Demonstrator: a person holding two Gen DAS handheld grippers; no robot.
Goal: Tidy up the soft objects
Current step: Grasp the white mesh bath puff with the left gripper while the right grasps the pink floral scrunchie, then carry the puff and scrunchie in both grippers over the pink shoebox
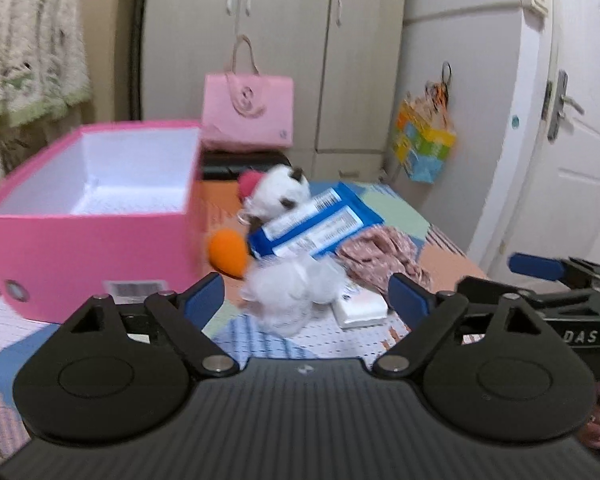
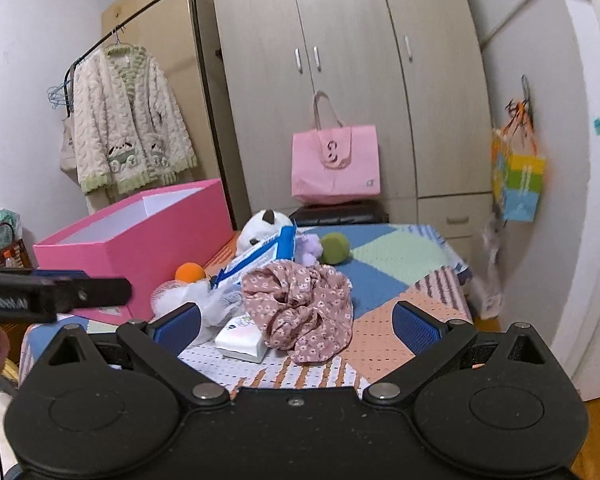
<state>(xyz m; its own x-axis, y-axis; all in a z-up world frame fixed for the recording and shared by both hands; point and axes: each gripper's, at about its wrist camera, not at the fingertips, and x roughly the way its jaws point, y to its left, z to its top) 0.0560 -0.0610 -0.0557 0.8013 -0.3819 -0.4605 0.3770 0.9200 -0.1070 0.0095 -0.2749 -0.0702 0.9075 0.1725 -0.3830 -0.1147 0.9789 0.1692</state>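
Reading perhaps "DAS" on right gripper (image 1: 536, 268).

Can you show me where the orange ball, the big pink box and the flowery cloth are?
orange ball (image 1: 227, 253), left wrist view, middle of its front.
pink box (image 1: 88, 252), left wrist view, near outer wall.
flowery cloth (image 2: 300, 308), right wrist view, centre of the crumpled heap.

The pink box (image 2: 140, 256) looks like smooth matt cardboard. The floral scarf (image 2: 304, 312) is thin crumpled cloth; the wipes pack (image 1: 316, 224) is glossy plastic.
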